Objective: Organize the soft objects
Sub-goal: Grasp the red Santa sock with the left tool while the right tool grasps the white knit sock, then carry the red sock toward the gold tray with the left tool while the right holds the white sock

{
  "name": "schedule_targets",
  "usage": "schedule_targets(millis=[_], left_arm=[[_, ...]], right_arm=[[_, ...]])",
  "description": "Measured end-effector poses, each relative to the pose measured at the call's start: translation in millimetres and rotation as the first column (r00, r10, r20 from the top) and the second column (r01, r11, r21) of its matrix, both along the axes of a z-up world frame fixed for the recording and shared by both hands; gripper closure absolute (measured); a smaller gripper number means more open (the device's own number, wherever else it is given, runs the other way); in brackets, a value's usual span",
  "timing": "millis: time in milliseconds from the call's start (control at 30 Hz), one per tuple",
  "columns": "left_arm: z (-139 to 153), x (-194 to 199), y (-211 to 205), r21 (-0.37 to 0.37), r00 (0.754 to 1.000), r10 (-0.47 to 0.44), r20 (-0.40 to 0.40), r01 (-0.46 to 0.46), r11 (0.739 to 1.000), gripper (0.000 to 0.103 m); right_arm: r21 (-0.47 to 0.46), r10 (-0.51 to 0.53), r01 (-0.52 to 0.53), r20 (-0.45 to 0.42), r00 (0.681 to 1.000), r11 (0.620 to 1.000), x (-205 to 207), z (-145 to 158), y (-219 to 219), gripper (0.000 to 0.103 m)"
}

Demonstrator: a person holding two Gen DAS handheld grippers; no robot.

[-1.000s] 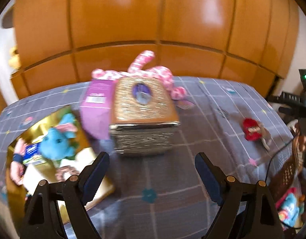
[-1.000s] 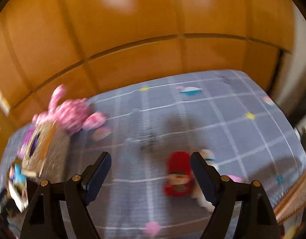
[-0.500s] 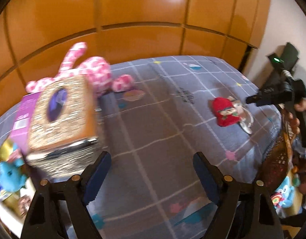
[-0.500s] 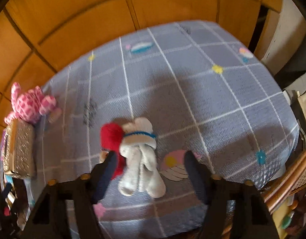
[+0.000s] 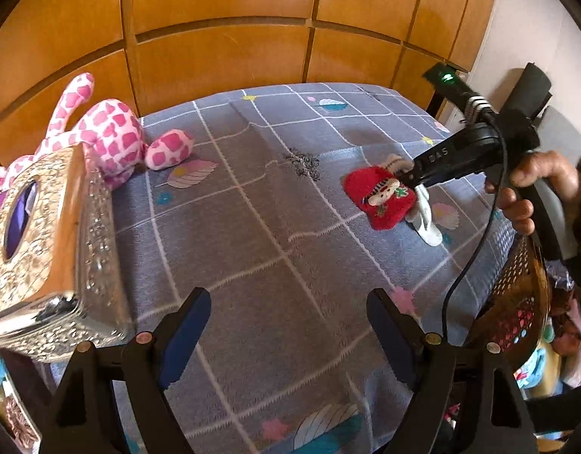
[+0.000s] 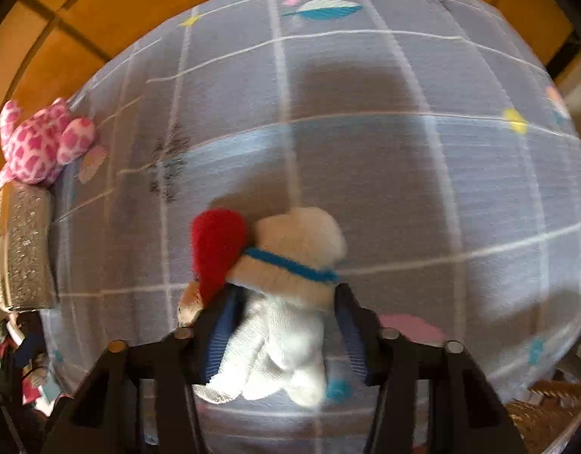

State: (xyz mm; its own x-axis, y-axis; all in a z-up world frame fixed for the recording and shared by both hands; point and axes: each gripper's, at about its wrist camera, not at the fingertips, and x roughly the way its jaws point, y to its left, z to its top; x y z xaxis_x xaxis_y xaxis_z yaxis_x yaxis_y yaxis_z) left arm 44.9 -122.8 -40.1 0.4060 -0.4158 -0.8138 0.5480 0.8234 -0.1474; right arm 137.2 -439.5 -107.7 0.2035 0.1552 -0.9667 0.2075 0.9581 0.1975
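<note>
A small white plush toy [image 6: 290,302] with a blue collar lies on the grey checked cloth [image 6: 366,151], beside a red plush [image 6: 215,246]. My right gripper [image 6: 286,310] has its fingers on both sides of the white toy's body, narrowed around it. In the left wrist view the red plush [image 5: 381,196] and the white toy [image 5: 426,223] lie at the right, with the right gripper [image 5: 411,181] over them. My left gripper [image 5: 290,333] is open and empty above the cloth. A pink spotted plush [image 5: 109,140] lies at the back left.
A glittery gold box [image 5: 44,253] stands at the left, with the pink plush behind it. A wicker basket [image 5: 517,302] with toys sits off the bed's right edge. Wooden wall panels [image 5: 252,38] stand behind the bed.
My right gripper has come down over the white toy and narrowed around it. My left gripper has swung right, away from the gold box.
</note>
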Motion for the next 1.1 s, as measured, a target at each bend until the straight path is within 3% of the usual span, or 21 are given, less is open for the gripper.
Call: schedule_targets(millis=[100,200,267,367,533,700,833,933,967,1033,1100], left_arm=[[0.5,8.8,-3.4,-0.031,1.000,0.017,-0.015,-0.018,0.999,0.019],[-2.3,23.7,-17.5,-0.043,0.999,0.029,-0.041,-0.030,0.999,0.023],[-5.7,33.3,-33.2,-0.050,0.998,0.023,-0.066,-0.026,0.998,0.028],[-11.7,46.1,-57.9,-0.072,0.994,0.002,-0.111,-0.010,0.997,0.038],[-21.0,63.9,-101.3,-0.108,0.981,-0.021,-0.194,0.000,0.994,0.041],[-27.6,79.9,-137.9,-0.133,0.966,-0.015,-0.259,-0.020,0.991,0.028],[-36.9,89.4,-164.4,-0.116,0.957,-0.009,-0.290,-0.026,0.993,0.027],[-52.7,89.8,-186.7,-0.057,0.959,-0.020,-0.282,0.004,0.998,0.028],[-59.5,89.3,-191.5,-0.020,0.964,-0.014,-0.264,0.009,1.000,0.031],[-58.2,81.0,-193.2,0.016,0.985,-0.035,-0.170,0.038,0.999,0.050],[-56.1,76.5,-186.3,0.014,0.988,-0.060,-0.145,0.062,0.998,0.076]], right_arm=[[-0.024,-0.039,0.041,0.086,0.996,0.999,-8.2,16.7,-6.9,0.076],[-0.115,-0.140,0.163,0.184,0.973,0.980,-18.3,35.3,-29.2,0.076],[-0.149,-0.190,0.216,0.170,0.967,0.965,-19.3,30.2,-43.7,0.075],[-0.028,-0.280,0.284,0.103,0.955,0.958,-23.8,13.3,-63.4,0.075],[0.014,-0.315,0.317,0.170,0.934,0.948,-32.7,26.5,-68.4,0.075],[0.048,-0.321,0.318,0.192,0.927,0.947,-36.2,32.2,-70.6,0.075],[0.075,-0.323,0.315,0.213,0.922,0.946,-31.9,32.5,-71.2,0.075],[0.095,-0.327,0.313,0.224,0.918,0.945,-30.8,33.1,-73.8,0.075],[0.097,-0.328,0.314,0.225,0.918,0.945,-31.4,34.0,-73.9,0.075],[0.105,-0.329,0.312,0.231,0.916,0.944,-30.6,34.8,-74.8,0.075],[0.108,-0.332,0.315,0.234,0.914,0.943,-30.9,35.4,-75.0,0.075]])
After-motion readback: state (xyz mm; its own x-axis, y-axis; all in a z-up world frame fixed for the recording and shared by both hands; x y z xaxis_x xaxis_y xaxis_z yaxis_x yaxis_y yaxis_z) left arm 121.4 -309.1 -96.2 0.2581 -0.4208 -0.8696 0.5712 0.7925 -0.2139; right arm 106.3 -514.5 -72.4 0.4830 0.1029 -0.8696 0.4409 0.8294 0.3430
